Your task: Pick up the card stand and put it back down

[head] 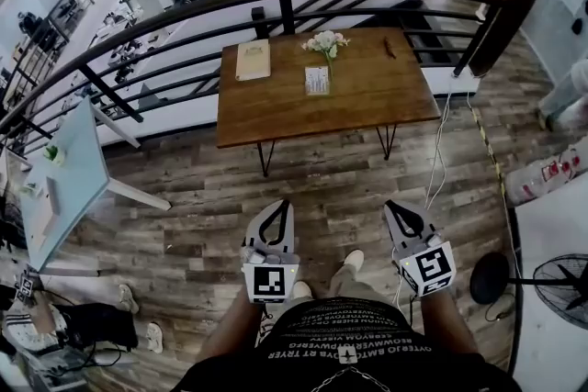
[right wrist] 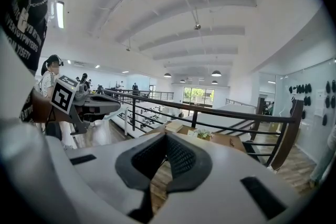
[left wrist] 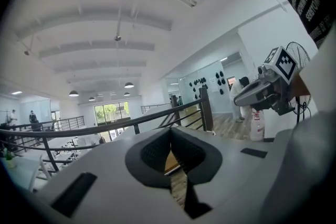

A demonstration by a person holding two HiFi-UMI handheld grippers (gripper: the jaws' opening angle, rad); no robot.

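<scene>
Lowest in the head view, just above my dark printed shirt (head: 344, 340), are my two claws: the left claw (head: 275, 208) left of centre and the right claw (head: 397, 208) right of centre. Each is a pale grey plastic wedge with a black-and-white marker cube (head: 269, 282) at its base. Both have their jaws pressed together on nothing, the dark ribbed pads (left wrist: 153, 153) meeting in a thin seam. I judge I carry them closed and pointing ahead simply because nothing is within reach yet. Beyond them runs a stretch of floor (head: 322, 179), worn grey-brown planks laid lengthwise, which separates me from the work. In the upper middle of the frame stands the table (head: 386, 101), a rectangular warm brown wooden top on thin dark metal legs. The card stand (head: 317, 80) is near its middle, well apart from both claws, a small pale card standing upright as though set out to be read from my side. Just behind it is a spray of white flowers (head: 324, 42), and a flat yellowish book (head: 253, 60) lies toward the table's left end. Past the table curves a dark metal railing (head: 184, 9).
</scene>
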